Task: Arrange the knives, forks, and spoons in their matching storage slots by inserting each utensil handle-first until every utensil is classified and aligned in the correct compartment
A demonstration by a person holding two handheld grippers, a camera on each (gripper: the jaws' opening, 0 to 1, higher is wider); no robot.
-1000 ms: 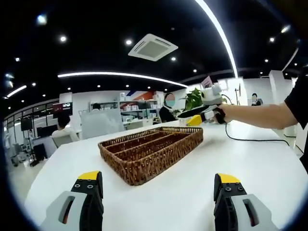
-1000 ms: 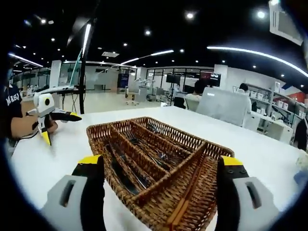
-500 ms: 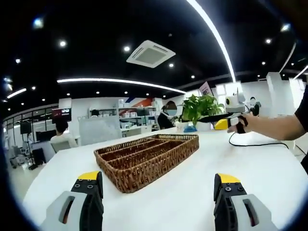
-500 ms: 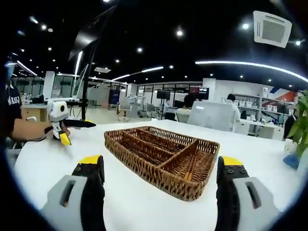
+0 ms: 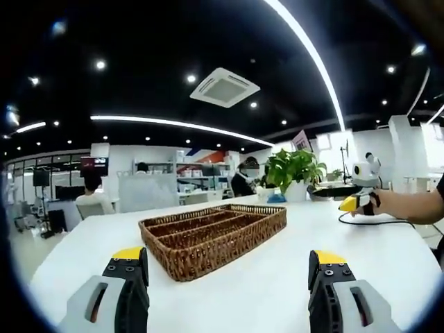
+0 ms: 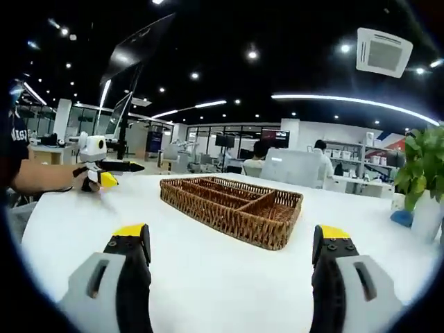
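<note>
Left claw (image 5: 227,277) and right claw (image 6: 232,277) both gaped wide, holding nothing. Brown woven wicker divided tray (image 5: 214,232) sat ahead of each on white counter (image 5: 263,291).

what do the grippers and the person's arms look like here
Each gripper has two grey jaws with black inner faces and yellow tips: the left gripper and the right gripper. Seen from the other side, each carries a white body with a yellow and black front. A dark cable trails on the white table from the right one. The person wears a dark short sleeve with white lettering.
</note>
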